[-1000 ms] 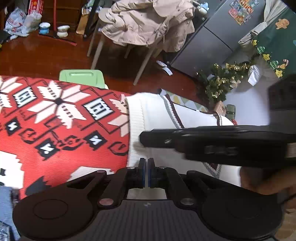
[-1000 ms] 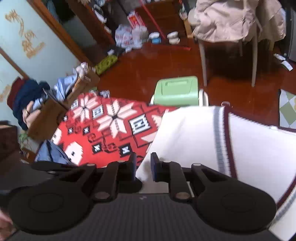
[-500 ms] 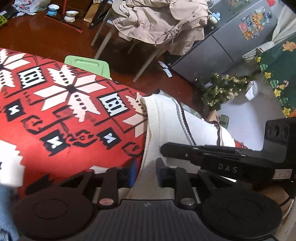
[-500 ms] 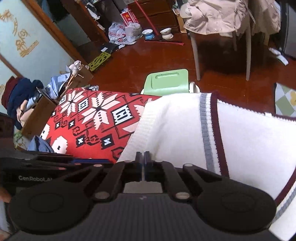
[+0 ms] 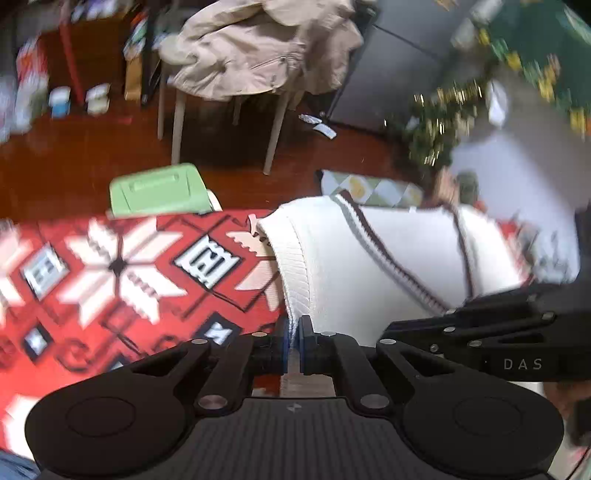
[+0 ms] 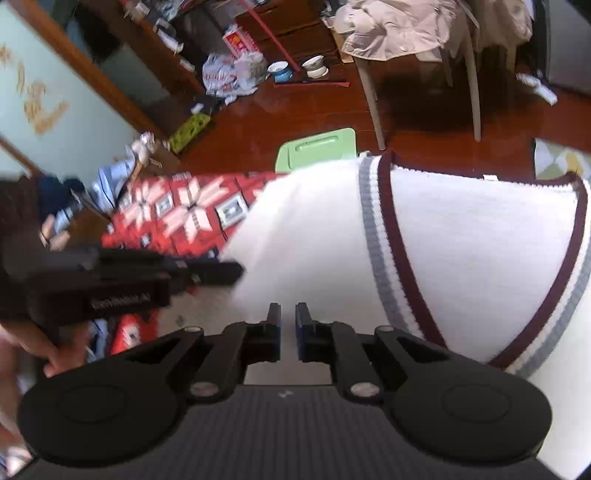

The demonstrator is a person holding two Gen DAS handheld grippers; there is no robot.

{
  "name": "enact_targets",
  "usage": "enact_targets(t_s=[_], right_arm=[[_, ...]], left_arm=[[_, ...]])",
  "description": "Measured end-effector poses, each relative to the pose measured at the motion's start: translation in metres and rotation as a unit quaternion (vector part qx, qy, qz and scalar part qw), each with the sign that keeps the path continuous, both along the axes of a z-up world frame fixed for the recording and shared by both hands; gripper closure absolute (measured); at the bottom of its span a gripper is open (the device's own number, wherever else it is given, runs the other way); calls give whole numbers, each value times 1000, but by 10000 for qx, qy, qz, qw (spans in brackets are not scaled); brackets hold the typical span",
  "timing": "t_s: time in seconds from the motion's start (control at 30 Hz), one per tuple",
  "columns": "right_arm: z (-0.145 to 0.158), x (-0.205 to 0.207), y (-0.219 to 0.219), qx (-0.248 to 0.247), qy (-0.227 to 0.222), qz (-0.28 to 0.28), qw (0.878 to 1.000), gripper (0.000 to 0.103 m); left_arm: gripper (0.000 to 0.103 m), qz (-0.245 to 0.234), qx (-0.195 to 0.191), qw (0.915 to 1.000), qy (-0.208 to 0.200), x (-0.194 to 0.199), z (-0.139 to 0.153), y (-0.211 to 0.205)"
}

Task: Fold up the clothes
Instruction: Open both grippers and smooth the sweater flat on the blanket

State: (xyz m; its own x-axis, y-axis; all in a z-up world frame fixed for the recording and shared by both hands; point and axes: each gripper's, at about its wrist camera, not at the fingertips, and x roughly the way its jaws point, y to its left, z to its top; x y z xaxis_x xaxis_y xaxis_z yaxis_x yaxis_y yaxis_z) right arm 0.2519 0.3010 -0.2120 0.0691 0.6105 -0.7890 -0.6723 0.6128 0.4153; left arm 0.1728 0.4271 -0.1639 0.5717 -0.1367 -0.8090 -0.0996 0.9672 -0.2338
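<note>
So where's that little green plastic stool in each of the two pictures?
Left wrist view: green stool sits upper left, just past the red patterned blanket.
Right wrist view: green stool sits top centre, just past the white sweater.
Shared landmark: the chair draped with a beige jacket, behind the stool.

"DAS" reads in pale letters on the right gripper (image 5: 480, 343). The left gripper's (image 6: 122, 277) label is too blurred.
</note>
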Motion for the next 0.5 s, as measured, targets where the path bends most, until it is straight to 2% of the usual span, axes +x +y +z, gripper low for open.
enact_targets(t_s=[0.07,0.17,0.2,0.27,0.33,0.4,0.5], right_arm=[[-3,-3,-2,19,-163,29,9999,101],[-2,-2,-4,-4,-173,1,9998,102],[1,-4,-4,-25,-211,7,9998,94],[8,-15,-1,82,-320,196,9993,93],[13,-29,9,148,-464,522,9974,93],[11,-45,22,40,-540,804,9953,93],[3,-61,30,-79,-383,891,9953,93]], left_arm=[[97,-23,92,9999,39,1,-2,1],[96,157,94,9998,10,-2,1,6],[96,291,22,9996,-15,-5,3,11],[95,591,-184,9981,-65,-12,8,24],[95,852,-549,9948,-40,-22,13,39],[95,960,-767,9924,77,-34,16,46],[94,985,-1024,9893,345,-54,17,44]])
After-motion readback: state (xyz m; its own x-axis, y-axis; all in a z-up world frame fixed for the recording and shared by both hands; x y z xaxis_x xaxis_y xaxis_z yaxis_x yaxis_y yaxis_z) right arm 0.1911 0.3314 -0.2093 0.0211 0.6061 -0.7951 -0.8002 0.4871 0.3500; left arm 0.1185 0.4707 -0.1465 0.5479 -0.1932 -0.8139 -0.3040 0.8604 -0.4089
